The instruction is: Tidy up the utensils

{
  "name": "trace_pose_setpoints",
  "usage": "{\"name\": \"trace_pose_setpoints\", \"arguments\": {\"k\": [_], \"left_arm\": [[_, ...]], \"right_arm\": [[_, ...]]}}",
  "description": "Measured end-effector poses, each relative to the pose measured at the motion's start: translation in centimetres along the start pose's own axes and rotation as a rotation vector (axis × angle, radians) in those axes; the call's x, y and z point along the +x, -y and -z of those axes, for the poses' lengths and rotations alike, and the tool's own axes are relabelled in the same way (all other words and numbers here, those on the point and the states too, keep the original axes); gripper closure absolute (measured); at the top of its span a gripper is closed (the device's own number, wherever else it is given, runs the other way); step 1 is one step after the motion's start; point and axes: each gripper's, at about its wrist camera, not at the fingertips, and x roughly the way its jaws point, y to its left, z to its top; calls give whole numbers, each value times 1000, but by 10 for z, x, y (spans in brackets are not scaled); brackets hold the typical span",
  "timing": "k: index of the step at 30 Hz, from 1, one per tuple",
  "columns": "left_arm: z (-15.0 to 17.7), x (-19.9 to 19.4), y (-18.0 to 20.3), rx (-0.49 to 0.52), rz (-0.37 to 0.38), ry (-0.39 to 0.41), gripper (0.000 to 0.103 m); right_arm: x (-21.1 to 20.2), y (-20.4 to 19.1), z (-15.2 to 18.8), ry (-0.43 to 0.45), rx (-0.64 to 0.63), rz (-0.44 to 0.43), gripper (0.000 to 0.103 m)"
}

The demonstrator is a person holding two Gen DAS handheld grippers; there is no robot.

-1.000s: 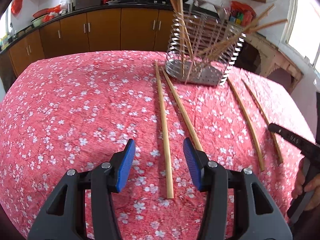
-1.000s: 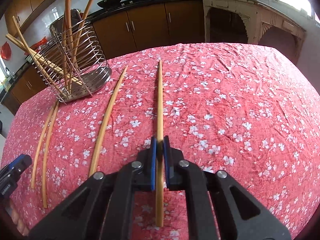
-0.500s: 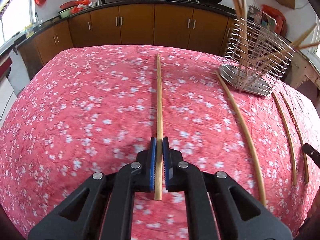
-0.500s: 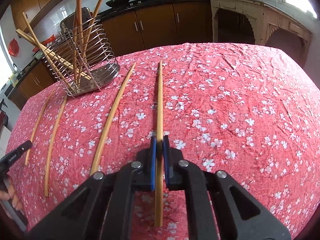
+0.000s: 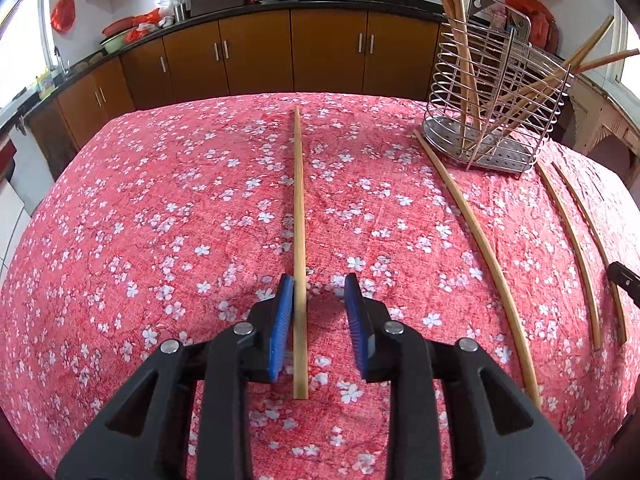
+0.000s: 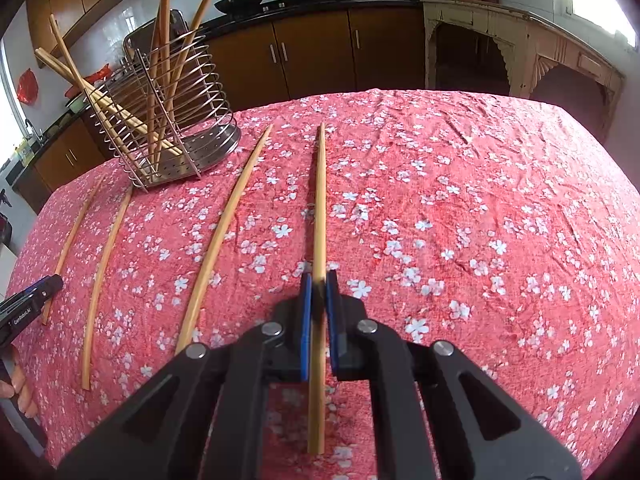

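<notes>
Long wooden chopsticks lie on a red flowered tablecloth. In the left wrist view, one chopstick (image 5: 299, 240) lies between the fingers of my left gripper (image 5: 319, 292), which is open; the stick rests against the left blue pad (image 5: 281, 320). My right gripper (image 6: 319, 286) is shut on another chopstick (image 6: 320, 208), held just above the cloth. A wire utensil basket (image 5: 494, 120) with several chopsticks stands at the far right of the left view, and at far left in the right wrist view (image 6: 176, 128).
Three more chopsticks lie loose near the basket: one (image 5: 476, 240) right of my left gripper and two thin ones (image 5: 572, 240) further right. Brown kitchen cabinets (image 5: 280, 52) stand behind the table. The table edge (image 6: 580, 128) curves away at the right.
My left gripper closed on the chopstick half a second ago and has now opened; the stick lies against its left pad. My right gripper stays shut on its chopstick and has barely moved.
</notes>
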Motion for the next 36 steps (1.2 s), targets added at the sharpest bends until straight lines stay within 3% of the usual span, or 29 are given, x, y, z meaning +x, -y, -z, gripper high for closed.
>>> {"name": "trace_pose_setpoints", "arguments": {"k": [9, 19, 20, 22, 25, 29, 36], "left_arm": [[10, -12, -19, -48, 52, -9, 75], [14, -14, -7, -1, -16, -2, 76], [13, -13, -6, -1, -20, -2, 77], [12, -13, -5, 1, -22, -1, 96], [11, -15, -8, -1, 1, -2, 96], [11, -40, -17, 4, 60, 77, 96], [-3, -112, -29, 12, 139, 305, 96]], "right_arm": [[-10, -6, 13, -5, -41, 17, 93], [-24, -3, 26, -7, -41, 20, 93], [-24, -3, 27, -7, -42, 22, 93], [-25, -2, 28, -6, -41, 23, 94], [-29, 3, 29, -7, -33, 6, 95], [-54, 9, 30, 63, -47, 7, 95], [-120, 14, 12, 260, -49, -9, 95]]}}
